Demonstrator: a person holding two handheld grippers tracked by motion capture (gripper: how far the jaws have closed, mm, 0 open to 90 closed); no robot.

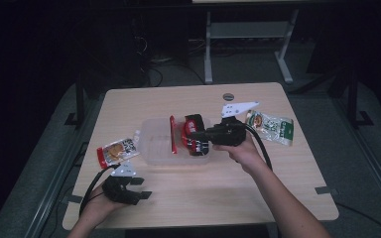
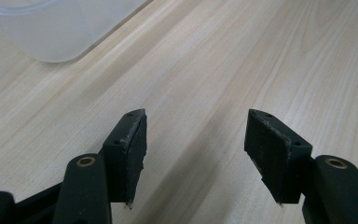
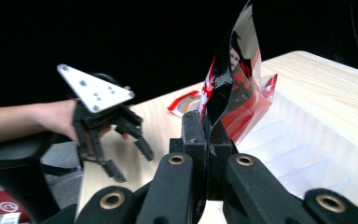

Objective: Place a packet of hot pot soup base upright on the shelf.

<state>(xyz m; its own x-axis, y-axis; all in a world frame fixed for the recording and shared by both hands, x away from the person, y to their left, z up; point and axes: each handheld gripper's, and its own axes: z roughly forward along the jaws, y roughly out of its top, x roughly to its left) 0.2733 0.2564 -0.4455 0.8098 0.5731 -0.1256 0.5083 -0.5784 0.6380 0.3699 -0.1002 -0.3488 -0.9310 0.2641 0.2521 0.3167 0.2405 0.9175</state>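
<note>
Near the table's front edge, the left claw [image 1: 138, 191] stands spread with nothing between its jaws, over bare wood. Farther in, the right claw [image 3: 207, 140] is pressed together on a red-and-black packet [image 3: 233, 79], held upright with its long axis rising, directly over the clear plastic tub [image 1: 154, 148]; a lowering would likely set it inside. Light wooden table [image 1: 218, 198], dark room around.

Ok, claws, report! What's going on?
Right claw shut on red-black packet, over clear tub. Left claw open, empty. Nothing blocking.
</note>
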